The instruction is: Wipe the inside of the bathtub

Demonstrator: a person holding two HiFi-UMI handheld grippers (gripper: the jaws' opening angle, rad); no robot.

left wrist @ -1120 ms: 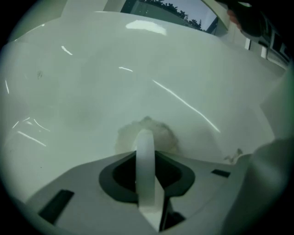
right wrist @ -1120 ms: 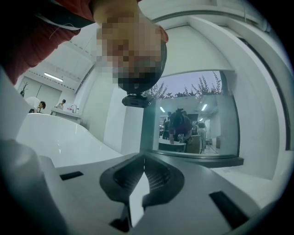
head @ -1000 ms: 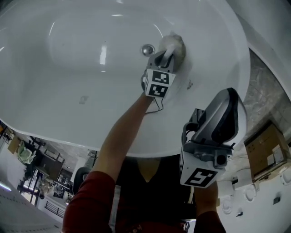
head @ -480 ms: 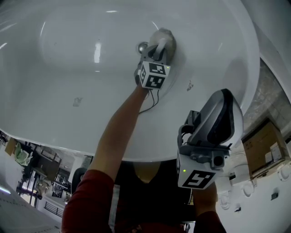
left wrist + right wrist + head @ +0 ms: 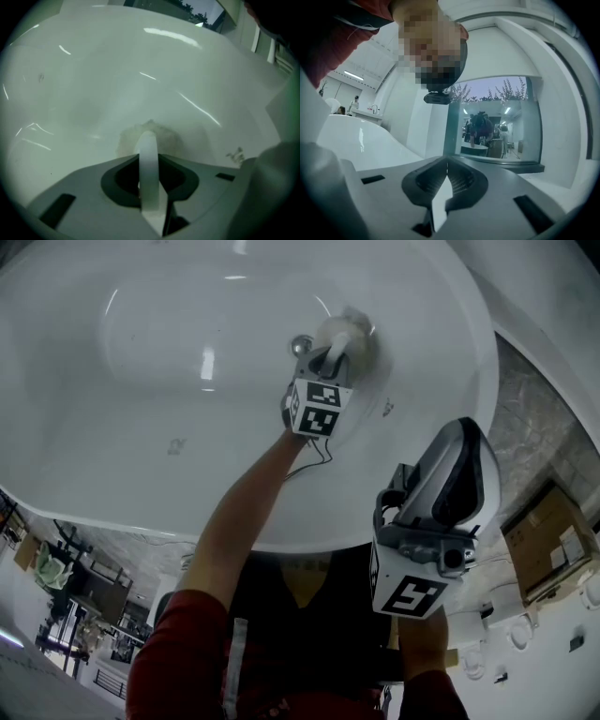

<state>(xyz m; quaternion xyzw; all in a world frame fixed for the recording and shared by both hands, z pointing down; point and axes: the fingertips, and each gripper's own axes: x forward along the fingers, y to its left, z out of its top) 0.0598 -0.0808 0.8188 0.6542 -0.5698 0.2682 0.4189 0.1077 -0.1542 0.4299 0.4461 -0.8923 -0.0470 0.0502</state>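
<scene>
Bathtub (image 5: pixel 141 427) wiping looks midway to us, though we cannot tell which parts are already clean. Nearest us, our right gripper (image 5: pixel 446 171) hangs outside the rim, jaws together on nothing. Further in, our left gripper (image 5: pixel 149 157) clamps the cloth (image 5: pixel 349 334), pressed on the tub floor just beside the drain (image 5: pixel 302 343). The far walls lie beyond.

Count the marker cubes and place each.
2. One cube on the left tongs, inside the bathtub gripping the cloth; the other on the right tongs, outside the rim.
</scene>
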